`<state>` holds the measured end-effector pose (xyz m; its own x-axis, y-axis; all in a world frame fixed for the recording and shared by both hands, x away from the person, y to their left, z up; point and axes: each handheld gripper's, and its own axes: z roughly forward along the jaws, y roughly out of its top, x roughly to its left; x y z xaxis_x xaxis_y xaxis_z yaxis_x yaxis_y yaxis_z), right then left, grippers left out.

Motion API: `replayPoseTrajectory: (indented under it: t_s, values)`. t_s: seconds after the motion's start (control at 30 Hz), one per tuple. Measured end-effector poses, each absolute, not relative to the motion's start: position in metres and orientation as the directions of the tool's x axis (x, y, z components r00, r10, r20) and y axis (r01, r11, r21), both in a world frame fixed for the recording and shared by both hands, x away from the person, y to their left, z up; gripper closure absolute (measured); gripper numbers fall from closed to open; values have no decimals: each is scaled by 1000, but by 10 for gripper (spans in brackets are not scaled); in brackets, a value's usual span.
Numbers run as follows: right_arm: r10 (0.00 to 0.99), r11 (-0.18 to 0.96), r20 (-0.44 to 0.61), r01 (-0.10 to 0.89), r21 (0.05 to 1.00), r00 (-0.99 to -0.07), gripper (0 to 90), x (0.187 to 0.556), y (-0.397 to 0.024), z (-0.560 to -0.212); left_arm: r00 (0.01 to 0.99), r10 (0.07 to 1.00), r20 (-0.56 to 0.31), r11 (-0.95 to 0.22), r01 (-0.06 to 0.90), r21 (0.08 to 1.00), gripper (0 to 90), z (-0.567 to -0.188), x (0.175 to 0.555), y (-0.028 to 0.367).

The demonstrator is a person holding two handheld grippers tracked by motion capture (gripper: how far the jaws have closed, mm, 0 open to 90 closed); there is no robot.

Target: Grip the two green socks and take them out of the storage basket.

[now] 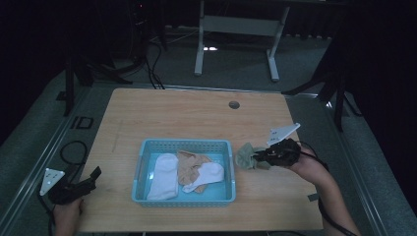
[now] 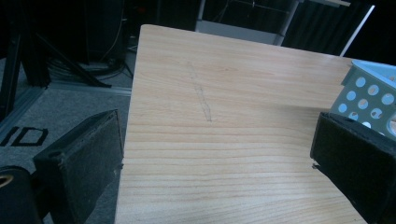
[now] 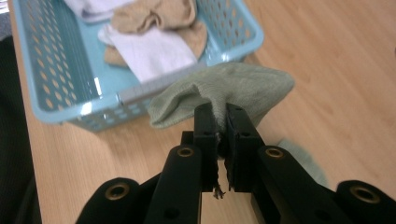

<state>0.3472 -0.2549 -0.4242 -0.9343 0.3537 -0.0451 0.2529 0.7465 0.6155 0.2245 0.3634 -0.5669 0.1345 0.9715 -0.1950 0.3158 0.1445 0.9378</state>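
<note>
Right gripper [image 3: 223, 122] has its jaws pressed together on a fold of the green sock [image 3: 224, 91], which hangs just outside the right wall of the blue basket [image 1: 140, 167], near it and above the table [image 1: 196, 113]. Left gripper [image 1: 91, 178] rests near the table's front-left corner, jaws spread and holding nothing. Risk lies in the pinch: it catches 1 narrow bunch of fabric (the rest droops free), so the loose end could snag on the basket's rim and drag the basket sideways, or the sock could slip out short of the wall and land on the table. A second patch of green cloth lies under the gripper, too blurred to identify. Inside the basket lie 2 white socks [image 1: 164, 174] with a tan sock [image 1: 189, 164] between and partly beneath them.
</note>
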Motion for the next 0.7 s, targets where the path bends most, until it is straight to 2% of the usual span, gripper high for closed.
replayPoseTrajectory:
  t_s: [0.33,0.7]
  values:
    - [353,755,13,294,586,-935,842,333,-261,-458,135,971,-196,145,316,938,24,-567,224,364]
    - [334,810,67,323,490,-940,822,325,-262,-494,136,971,-195,144,316,938,24,-567,225,363]
